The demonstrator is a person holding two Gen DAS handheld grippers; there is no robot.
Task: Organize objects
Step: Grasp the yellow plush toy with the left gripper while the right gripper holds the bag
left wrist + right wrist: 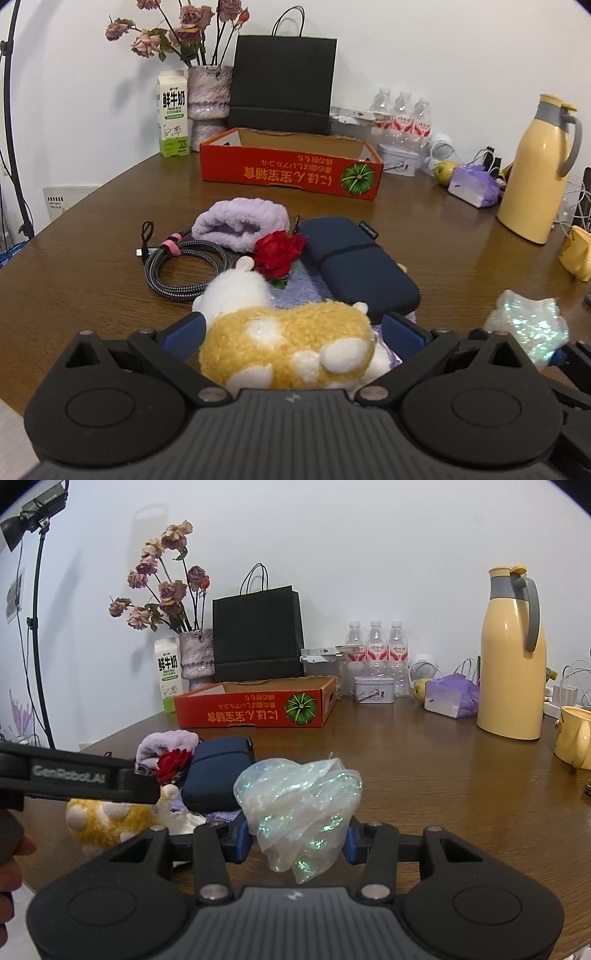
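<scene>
Here, right gripper (297, 840) apparently clamping iridescent wrap (301, 805)

— Rear of counter (424, 760)?
— Milk carton (173, 114) just beside the vase of dried roses (207, 94); black paper bag (282, 85) upright behind.
— Right side?
— Three water bottles (375, 653), small tin (372, 689), yellow thermos jug (511, 657), yellow mug (574, 734) near the edge.

Three water bottles (376, 653), one orange box (291, 164), one thermos (511, 657).

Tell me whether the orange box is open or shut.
Open: the orange box has no lid on top, and its brown inner walls show in the left wrist view.
</scene>
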